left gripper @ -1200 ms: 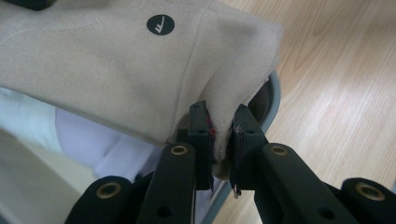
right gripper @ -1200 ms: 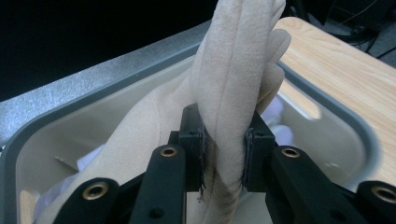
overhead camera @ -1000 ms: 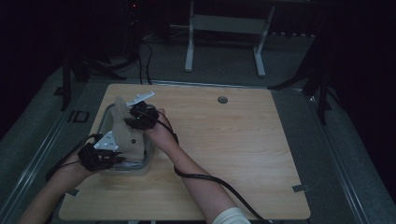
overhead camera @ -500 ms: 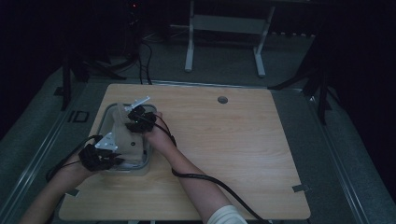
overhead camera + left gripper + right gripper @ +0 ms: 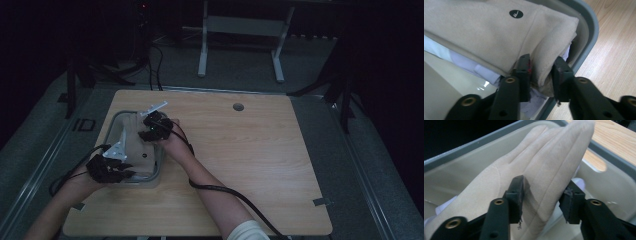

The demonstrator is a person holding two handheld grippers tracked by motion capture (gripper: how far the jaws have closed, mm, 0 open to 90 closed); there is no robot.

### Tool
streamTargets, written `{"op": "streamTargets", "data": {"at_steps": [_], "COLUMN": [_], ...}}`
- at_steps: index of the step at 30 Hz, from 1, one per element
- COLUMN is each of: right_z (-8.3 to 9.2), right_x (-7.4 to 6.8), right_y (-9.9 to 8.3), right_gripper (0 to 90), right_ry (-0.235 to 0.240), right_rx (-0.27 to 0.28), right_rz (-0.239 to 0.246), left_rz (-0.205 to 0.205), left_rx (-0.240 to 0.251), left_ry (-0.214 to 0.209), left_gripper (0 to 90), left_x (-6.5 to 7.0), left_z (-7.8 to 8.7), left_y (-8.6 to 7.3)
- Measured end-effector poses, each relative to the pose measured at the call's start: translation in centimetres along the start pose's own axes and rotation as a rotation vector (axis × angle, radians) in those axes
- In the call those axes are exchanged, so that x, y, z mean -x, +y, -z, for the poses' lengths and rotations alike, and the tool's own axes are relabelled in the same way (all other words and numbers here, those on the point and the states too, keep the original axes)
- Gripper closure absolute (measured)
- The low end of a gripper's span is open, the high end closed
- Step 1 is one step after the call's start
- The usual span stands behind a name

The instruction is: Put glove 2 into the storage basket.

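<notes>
So we've got a beige glove [image 5: 531,167] sitting in a grey plastic bin [image 5: 159,172] at the left side of the wooden table [image 5: 260,150], w/ some white/pale lilac cloth [image 5: 469,65] tucked under it. In the high view the left gripper [image 5: 117,159] is at the near end of the bin and the right gripper [image 5: 150,122] is over the far end, both hands close together, cables trailing back toward us. Left gripper view: the jaws have just been opening and they're a bit apart now, w/ the glove's cuff edge bunched up between them. The left-hand pad looks to be against the fabric, the other one we can't tell, so the pinch looks loosened rather than tight. There's a small black round logo [image 5: 516,13] on the cuff. Right gripper view: jaws have just been opening too, spread wider, glove's finger end runs up between them, w/ a visible gap on the right-hand side, so not clamped on it. Glove fingers point toward the bin's far wall, leaning on the rim there afaict.
</notes>
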State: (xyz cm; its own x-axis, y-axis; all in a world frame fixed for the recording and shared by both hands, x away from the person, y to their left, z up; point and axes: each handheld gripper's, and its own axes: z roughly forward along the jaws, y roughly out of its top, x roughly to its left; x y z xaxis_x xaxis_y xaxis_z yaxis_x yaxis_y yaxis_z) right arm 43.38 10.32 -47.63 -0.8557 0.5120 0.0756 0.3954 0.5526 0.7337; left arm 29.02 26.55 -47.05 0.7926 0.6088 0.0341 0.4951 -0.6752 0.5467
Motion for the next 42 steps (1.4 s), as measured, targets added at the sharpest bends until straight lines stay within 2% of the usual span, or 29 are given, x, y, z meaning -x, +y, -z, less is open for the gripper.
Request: {"op": "streamTargets", "data": {"at_steps": [1,3,6,8,10,12,14,15,18,19,22,27,30,36,42], "right_z": [0.0,0.6,1.5,2.0,2.8,3.3,3.8,4.1,5.0,5.1,5.9,7.0,7.5,8.3,9.0], "right_x": [0.0,0.3,0.7,1.0,1.4,1.5,1.5,1.5,1.5,1.6,1.9,2.5,2.9,3.9,4.4], "right_y": [0.0,0.2,0.3,0.3,0.2,0.0,-0.2,-0.3,-0.7,-0.8,-1.4,-2.7,-3.6,-5.0,-6.6], "right_gripper": [50.6,46.8,41.2,38.9,35.4,31.7,27.5,24.0,17.6,16.4,14.6,14.5,14.5,15.1,15.2], "right_ry": [0.0,-0.014,-0.031,-0.035,-0.03,-0.017,-0.02,0.0,0.012,0.014,0.014,0.012,-0.001,-0.009,-0.014], "right_rx": [0.0,0.008,0.019,0.023,0.032,0.027,0.026,0.027,0.036,0.038,0.042,0.047,0.045,0.036,0.012], "right_rz": [0.0,0.001,-0.002,-0.008,-0.015,-0.013,0.0,0.002,0.015,0.018,0.019,0.024,0.028,0.032,0.048], "left_rz": [0.006,0.019,0.045,0.088,0.11,0.132,0.142,0.14,0.137,0.137,0.137,0.151,0.132,0.121,0.11], "left_rx": [0.007,0.033,0.061,0.108,0.154,0.184,0.194,0.196,0.204,0.21,0.243,0.273,0.274,0.298,0.312], "left_ry": [0.008,0.011,0.018,0.03,0.019,0.021,0.001,0.002,0.013,-0.001,0.0,-0.028,-0.025,-0.04,-0.073], "left_gripper": [67.6,54.5,42.8,36.1,24.7,22.0,17.3,17.1,17.1,17.0,17.1,17.1,17.0,17.0,17.0], "left_x": [0.0,0.0,-0.1,-0.3,-0.5,-0.4,-0.1,0.2,1.0,1.2,1.7,2.5,3.0,3.8,4.9], "left_z": [0.3,1.0,2.0,2.7,3.1,3.3,3.0,2.8,2.1,1.8,1.2,0.2,-0.3,-1.2,-2.1], "left_y": [0.1,0.3,0.5,0.6,0.7,1.0,1.7,2.0,3.0,3.4,4.1,5.1,5.6,6.2,6.8]}}
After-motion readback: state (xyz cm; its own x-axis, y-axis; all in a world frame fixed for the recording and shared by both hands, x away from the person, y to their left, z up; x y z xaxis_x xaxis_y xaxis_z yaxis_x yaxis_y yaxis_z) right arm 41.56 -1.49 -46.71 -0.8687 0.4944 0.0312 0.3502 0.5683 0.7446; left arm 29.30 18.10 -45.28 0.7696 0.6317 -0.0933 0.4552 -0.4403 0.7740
